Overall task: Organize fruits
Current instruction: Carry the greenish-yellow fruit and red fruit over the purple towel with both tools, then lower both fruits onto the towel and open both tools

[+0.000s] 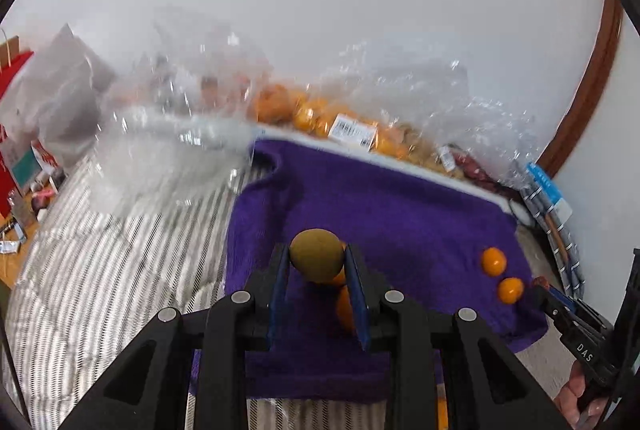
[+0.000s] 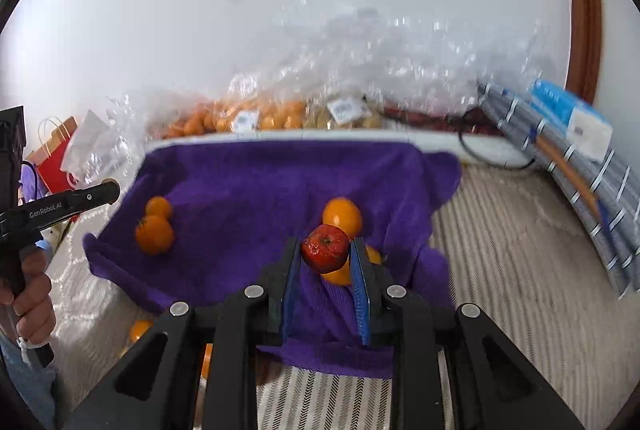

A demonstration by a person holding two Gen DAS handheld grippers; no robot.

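My left gripper (image 1: pixel 317 260) is shut on a brown-green kiwi (image 1: pixel 316 254) and holds it above the purple towel (image 1: pixel 380 206). Two oranges (image 1: pixel 493 261) lie on the towel to its right, and another orange (image 1: pixel 345 306) shows below the kiwi. My right gripper (image 2: pixel 325 254) is shut on a small red apple (image 2: pixel 325 248) above the same towel (image 2: pixel 260 182). An orange (image 2: pixel 342 216) lies just behind the apple, and two oranges (image 2: pixel 154 233) lie at the towel's left. The left gripper also shows at the left edge of the right wrist view (image 2: pixel 114 190).
Clear plastic bags of oranges (image 1: pixel 304 114) and other fruit line the wall behind the towel, also in the right wrist view (image 2: pixel 240 120). A striped grey cloth (image 1: pixel 100 270) covers the surface. A red paper bag (image 2: pixel 56 154) stands at the left. Folded striped fabric (image 2: pixel 580 182) lies at the right.
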